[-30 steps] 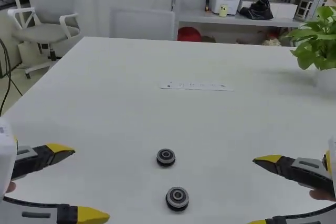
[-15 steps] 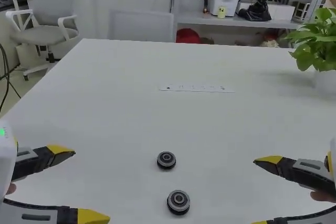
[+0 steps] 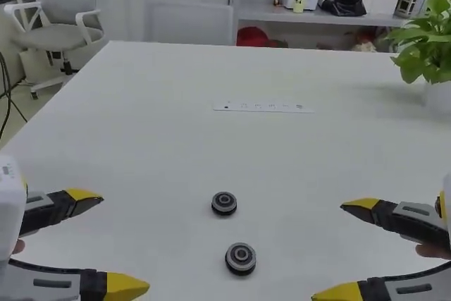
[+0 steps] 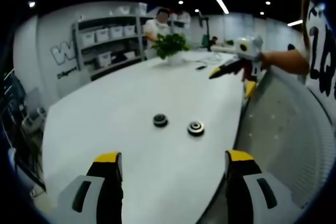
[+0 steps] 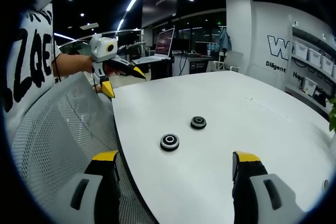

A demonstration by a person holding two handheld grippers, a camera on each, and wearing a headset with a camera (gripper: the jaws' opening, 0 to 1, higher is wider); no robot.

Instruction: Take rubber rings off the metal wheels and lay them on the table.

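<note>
White worktop [image 3: 141, 139] spreads under the left gripper [image 3: 118, 243] and right gripper [image 3: 332, 249], both jaws wide and empty. Between them two metal wheels lie flat, axles up: far wheel [image 3: 224, 203], with near wheel [image 3: 240, 258] at its 6 o'clock. The right gripper view adds a laptop [image 5: 164, 43].

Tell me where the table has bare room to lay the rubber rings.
The widest bare patch of table lies between the far wheel and the white strip. Smaller patches lie between the wheels and the left hand-held gripper, and the right hand-held gripper. It is tightest by the near wheel.
</note>
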